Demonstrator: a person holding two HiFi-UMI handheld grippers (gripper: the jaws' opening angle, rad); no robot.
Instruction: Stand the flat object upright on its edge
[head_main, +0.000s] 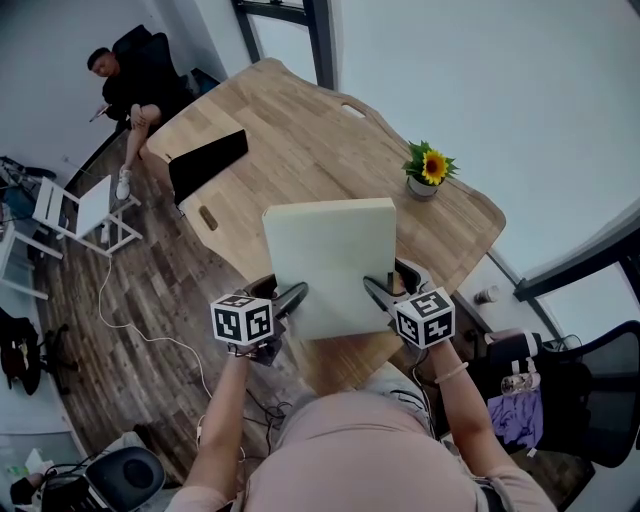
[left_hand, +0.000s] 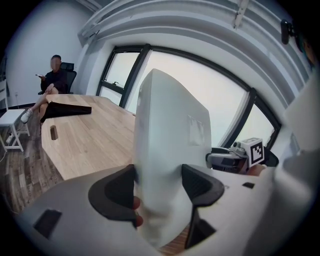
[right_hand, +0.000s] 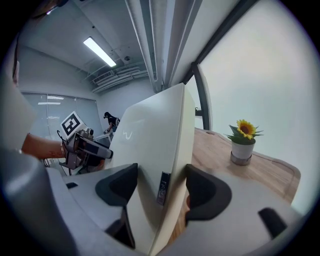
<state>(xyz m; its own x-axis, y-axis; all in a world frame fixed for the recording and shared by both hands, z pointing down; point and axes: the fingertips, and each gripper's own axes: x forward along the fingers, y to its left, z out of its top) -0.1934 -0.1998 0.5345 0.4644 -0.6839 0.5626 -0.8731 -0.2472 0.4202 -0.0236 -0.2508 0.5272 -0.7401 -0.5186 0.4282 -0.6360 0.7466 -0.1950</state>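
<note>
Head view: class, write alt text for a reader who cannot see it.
The left gripper and right gripper clamp the near side edges of a flat cream panel over a wooden table. A potted sunflower stands at its right.

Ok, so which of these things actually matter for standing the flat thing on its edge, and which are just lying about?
In the job: white flat slab, clamped by the left gripper and right gripper; wooden table.
Just lying about: potted sunflower, black flat panel on the table, seated person beyond.
</note>
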